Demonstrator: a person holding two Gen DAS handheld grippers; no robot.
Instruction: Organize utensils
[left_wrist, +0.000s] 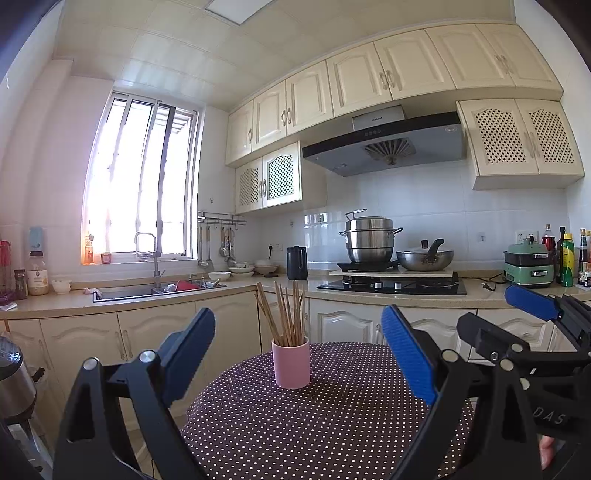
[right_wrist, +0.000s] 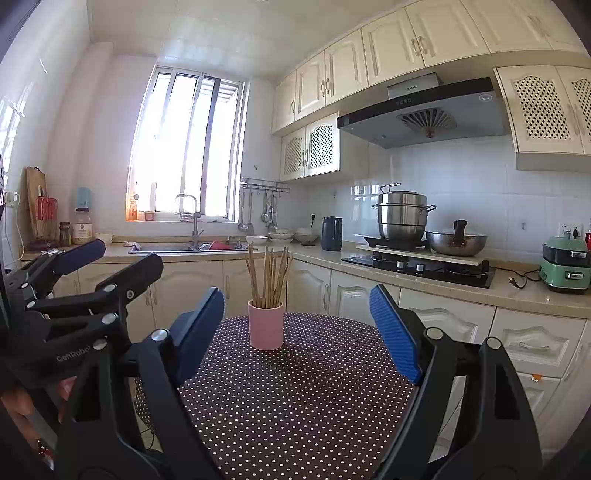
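Where the kitchen's dotted worktop (left_wrist: 332, 424) fills the lower frame, a pink cup (left_wrist: 290, 363) of chopsticks (left_wrist: 286, 314) stands centred. Both the left gripper (left_wrist: 299, 354) and right gripper (right_wrist: 297, 332) gape wide and empty, short of the cup.

A home kitchen: cream cabinets (left_wrist: 388, 77), a range hood (left_wrist: 384, 147) over a gas hob (left_wrist: 391, 286) bearing pots, and a sink (left_wrist: 129, 293) beneath what seems a barred window (left_wrist: 144, 184).

The dotted table (left_wrist: 332, 424) lies bare in front of my tongs; only the pink cup (left_wrist: 291, 363) of chopsticks (left_wrist: 286, 314) stands there, with open room on both sides of it.
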